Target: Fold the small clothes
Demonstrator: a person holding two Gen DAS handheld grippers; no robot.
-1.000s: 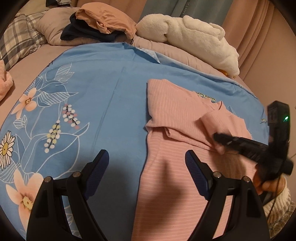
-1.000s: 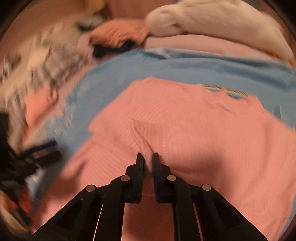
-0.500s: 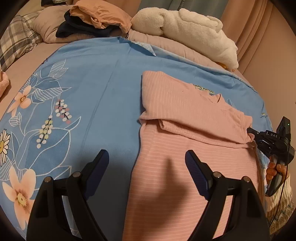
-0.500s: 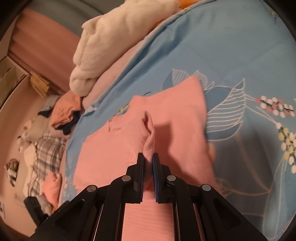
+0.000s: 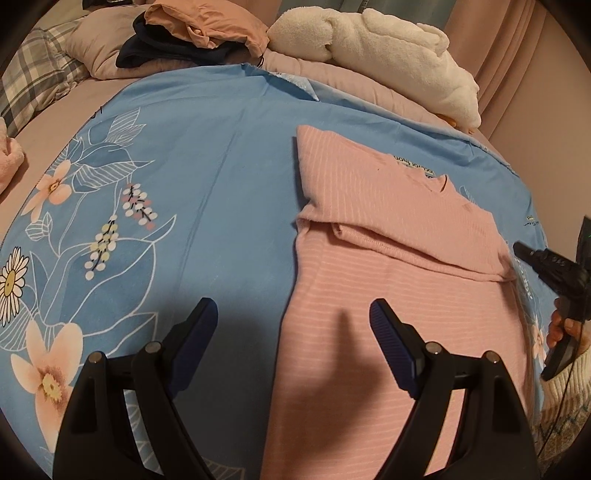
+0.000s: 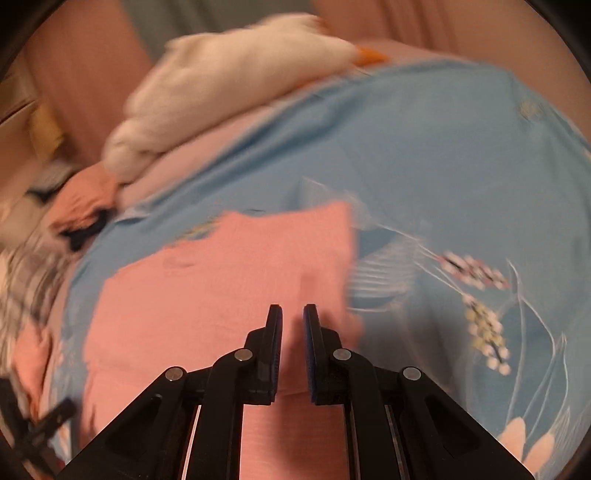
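- Because the task is folding, the pink striped top [image 5: 369, 288] lies flat on the blue floral sheet [image 5: 203, 166], right of the middle, with its neckline at the far end and its hem towards the near edge.
- Its sleeves [image 5: 424, 236] are already laid across the chest in a band, which narrows the top into a long rectangle ready for a lengthwise fold.
- The left gripper [image 5: 291, 325] hovers above the top's near left edge with its jaws spread wide and nothing between them. It looks parked there so it can pinch the hem or side seam when needed.
- The right gripper [image 6: 293, 310] has its jaws drawn almost together. Its own view is blurred, but I can make out no cloth between the pads, so it seems to be clenched on nothing.
- From the left wrist view it sits just off the top's right edge, level with the sleeve band, in a person's hand [image 5: 561, 328].
- A white plush toy [image 5: 388, 48] and a pile of clothes [image 5: 199, 29] sit at the far side, well apart from the top and out of the way of the fold.
- My guess is that the bottom-to-top fold comes next, with each gripper taking a hem corner.
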